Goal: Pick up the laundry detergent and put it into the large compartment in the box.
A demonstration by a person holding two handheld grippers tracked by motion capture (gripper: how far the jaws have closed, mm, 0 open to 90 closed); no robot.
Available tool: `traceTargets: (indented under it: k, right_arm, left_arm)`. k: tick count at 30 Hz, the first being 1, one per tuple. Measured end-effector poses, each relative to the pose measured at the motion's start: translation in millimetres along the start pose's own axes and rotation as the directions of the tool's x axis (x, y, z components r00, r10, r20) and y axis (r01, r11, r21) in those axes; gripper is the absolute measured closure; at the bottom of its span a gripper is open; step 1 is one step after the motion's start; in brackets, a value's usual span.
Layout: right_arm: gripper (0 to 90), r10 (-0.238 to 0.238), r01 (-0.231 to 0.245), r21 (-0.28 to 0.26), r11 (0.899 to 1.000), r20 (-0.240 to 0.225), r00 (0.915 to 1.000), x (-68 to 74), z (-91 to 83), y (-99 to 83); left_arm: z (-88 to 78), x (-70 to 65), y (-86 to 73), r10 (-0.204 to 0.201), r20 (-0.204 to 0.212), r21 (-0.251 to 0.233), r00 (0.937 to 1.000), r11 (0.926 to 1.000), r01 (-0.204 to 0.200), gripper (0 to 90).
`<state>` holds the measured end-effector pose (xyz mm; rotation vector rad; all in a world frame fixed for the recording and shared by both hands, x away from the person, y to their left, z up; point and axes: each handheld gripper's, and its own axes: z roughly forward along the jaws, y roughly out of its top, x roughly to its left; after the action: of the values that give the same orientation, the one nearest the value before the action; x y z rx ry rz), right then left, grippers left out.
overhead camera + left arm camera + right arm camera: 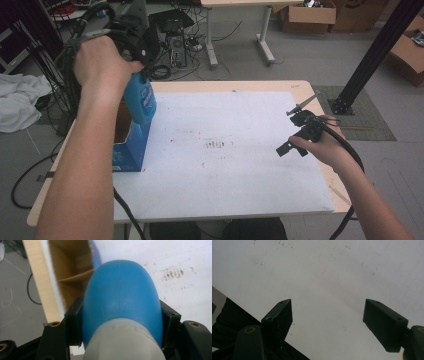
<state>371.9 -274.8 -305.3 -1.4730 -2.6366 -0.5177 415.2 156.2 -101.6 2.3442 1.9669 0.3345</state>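
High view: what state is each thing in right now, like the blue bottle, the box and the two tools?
Blue bottle: gripped, lifted, its lower end at the box's open top.
Blue box: upright at the table's left edge, top open.
Left tool: shut on the bottle.
Right tool: open, holding nothing, above the white mat.

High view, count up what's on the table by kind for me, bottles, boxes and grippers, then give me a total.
Blue bottle, held by the left gripper above the box: 1
Blue cardboard box, open at the top, at the table's left edge: 1
Hand-held grippers, left one plus the right gripper: 2
Total: 4
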Motion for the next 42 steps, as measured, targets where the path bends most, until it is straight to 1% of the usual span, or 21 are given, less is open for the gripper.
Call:
traceTargets:
  k: [1, 2, 3, 5, 6, 13, 18, 24, 25, 26, 27, 28, 30, 31, 32, 33, 35, 37, 39, 40, 42]
  right_arm:
    - [23.9, -0.002, 0.002, 0.001, 1.000, 0.002, 1.0000, -1.3, -0.1, -0.4]
    - [24.0, 0.002, -0.002, 0.001, 1.000, 0.002, 1.0000, -1.7, -0.3, -0.6]
    - [24.0, 0.001, -0.001, 0.001, 1.000, 0.001, 1.0000, -2.5, -0.2, -0.9]
    - [24.0, 0.011, -0.011, 0.002, 1.000, 0.000, 0.9999, -3.2, 0.1, -1.4]
    - [24.0, 0.011, -0.011, 0.002, 1.000, 0.000, 0.9999, -3.2, 0.1, -1.4]
    - [24.0, 0.023, -0.023, -0.001, 1.000, 0.002, 0.9997, -6.8, -1.3, -3.9]
    - [24.0, 0.019, -0.019, 0.002, 1.000, 0.004, 0.9998, -8.6, -0.7, -4.4]
    - [24.0, 0.018, -0.018, 0.003, 1.000, 0.004, 0.9998, -7.9, 0.6, -4.1]
    - [24.0, 0.019, -0.019, 0.003, 1.000, 0.003, 0.9998, -7.6, 1.0, -4.3]
    - [24.0, 0.019, -0.019, 0.003, 1.000, 0.003, 0.9998, -7.6, 1.0, -4.3]
    - [24.0, 0.020, -0.020, 0.006, 1.000, 0.005, 0.9998, -7.9, 1.7, -4.5]
    - [24.0, 0.020, -0.020, 0.006, 1.000, 0.005, 0.9998, -7.9, 1.7, -4.5]
    - [24.0, 0.027, -0.027, 0.004, 1.000, 0.004, 0.9996, -8.2, 2.9, -4.5]
    - [24.0, 0.032, -0.032, 0.008, 0.999, 0.003, 0.9995, -8.0, 4.0, -4.7]
    - [24.0, 0.032, -0.032, 0.008, 0.999, 0.003, 0.9995, -8.0, 4.0, -4.7]
    - [24.0, 0.034, -0.034, 0.011, 0.999, 0.004, 0.9994, -7.8, 4.9, -4.7]
    - [24.0, 0.035, -0.035, 0.014, 0.999, 0.003, 0.9994, -7.6, 5.5, -4.6]
    - [24.1, 0.038, -0.038, 0.013, 0.999, 0.003, 0.9993, -7.5, 5.7, -4.5]
    - [24.1, 0.031, -0.032, 0.013, 0.999, 0.004, 0.9995, -7.3, 5.9, -4.2]
    - [24.1, 0.032, -0.032, 0.011, 0.999, 0.004, 0.9995, -7.2, 5.9, -4.2]
    - [24.2, 0.030, -0.031, 0.012, 0.999, 0.005, 0.9995, -7.4, 6.1, -4.2]
  left_arm:
    - [-0.3, 10.1, -3.1, -0.019, 0.000, -0.003, 0.9998, 0.9998, 0.019, 38.4]
    - [-0.3, 10.1, -3.1, -0.019, 0.000, -0.003, 0.9998, 0.9998, 0.019, 38.4]
    - [0.8, 20.4, -6.4, -0.043, 0.003, -0.006, 0.9991, 0.9991, 0.043, 38.4]
    - [2.5, 28.5, -9.3, -0.064, -0.002, -0.005, 0.9980, 0.9979, 0.064, 38.4]
    - [2.5, 28.5, -9.3, -0.064, -0.002, -0.005, 0.9980, 0.9979, 0.064, 38.4]
    - [8.6, 52.8, -16.3, -0.115, -0.046, 0.017, 0.9923, 0.9932, 0.116, 38.4]
    - [14.2, 60.6, -18.8, -0.136, -0.039, 0.023, 0.9899, 0.9903, 0.137, 38.4]
    - [30.2, 65.2, -20.5, -0.136, -0.039, 0.050, 0.9900, 0.9892, 0.137, 38.4]
    - [38.1, 66.6, -21.1, -0.134, -0.040, 0.058, 0.9901, 0.9889, 0.136, 38.4]
    - [38.1, 66.6, -21.1, -0.134, -0.040, 0.058, 0.9901, 0.9889, 0.136, 38.4]
    - [45.3, 66.8, -21.5, -0.132, -0.038, 0.068, 0.9905, 0.9886, 0.134, 38.4]
    - [45.3, 66.8, -21.5, -0.132, -0.038, 0.068, 0.9905, 0.9886, 0.134, 38.4]
    - [53.8, 67.4, -21.8, -0.130, -0.027, 0.074, 0.9911, 0.9885, 0.132, 38.4]
    - [62.7, 67.6, -21.8, -0.128, -0.016, 0.086, 0.9917, 0.9880, 0.128, 38.4]
    - [62.7, 67.6, -21.8, -0.128, -0.016, 0.086, 0.9917, 0.9880, 0.128, 38.5]
    - [71.3, 67.6, -21.6, -0.125, -0.014, 0.098, 0.9921, 0.9873, 0.126, 38.4]
    - [75.7, 67.5, -21.5, -0.125, -0.013, 0.105, 0.9921, 0.9865, 0.125, 38.4]
    - [90.0, 66.3, -21.0, -0.121, -0.015, 0.123, 0.9925, 0.9850, 0.122, 38.4]
    - [92.9, 66.2, -21.0, -0.120, -0.015, 0.123, 0.9927, 0.9850, 0.121, 38.4]
    - [102.0, 65.3, -21.0, -0.115, -0.014, 0.138, 0.9933, 0.9836, 0.116, 38.4]
    - [106.4, 64.9, -21.3, -0.124, -0.012, 0.140, 0.9922, 0.9823, 0.124, 38.4]
